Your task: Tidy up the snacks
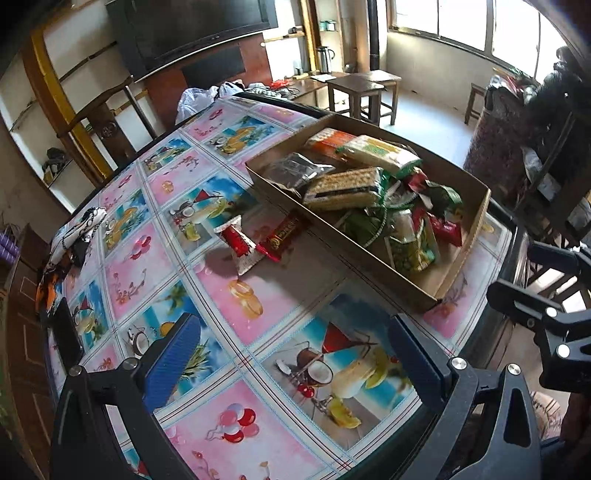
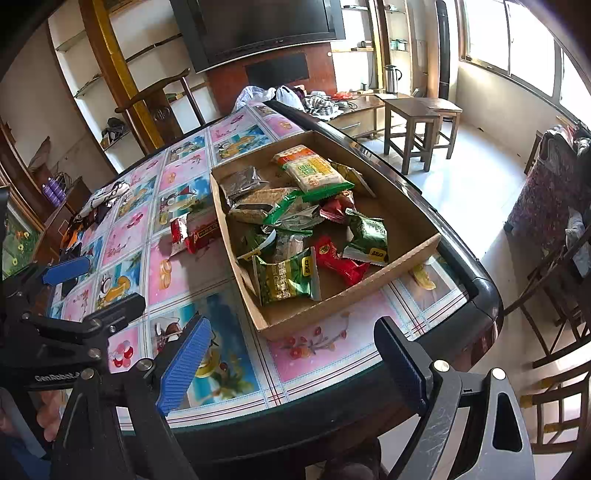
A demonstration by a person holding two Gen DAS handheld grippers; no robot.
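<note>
**A:** What do you have in front of you?

**B:** I see a cardboard box (image 2: 406,254) on the surface (image 2: 207,284), which has a patterned cover of pink and blue squares. I'll give every place from that box. It sits toward the right edge of the surface, close to the near right corner.

**A:** And the snacks?

**B:** Most are piled inside the box. A green packet (image 2: 286,278) lies at its near end, a red candy (image 2: 340,260) just right of it, and another green packet (image 2: 369,236) beyond that. Wafer packs (image 2: 255,205) lie near the middle, and a biscuit pack (image 2: 314,173) at the far end. Two things are outside: a red and white packet (image 1: 238,245) and a red bar (image 1: 282,234), side by side and touching, just left of the box's long left wall.

**A:** Your fingers?

**B:** My right gripper (image 2: 291,365) hangs over the near edge of the surface, just short of the box's near end. Its fingers (image 2: 184,365) are spread wide with nothing between them. My left gripper (image 1: 295,358) is also spread wide and empty, over the surface near the box's near left corner, well short of the two loose snacks.

**A:** Anything else nearby?

**B:** A patterned cloth (image 1: 81,229) lies far left of the box, at the surface's edge. A dark screen (image 2: 258,26) hangs on the wall beyond the box, and wooden stools (image 2: 421,122) stand on the floor past its far right.
</note>
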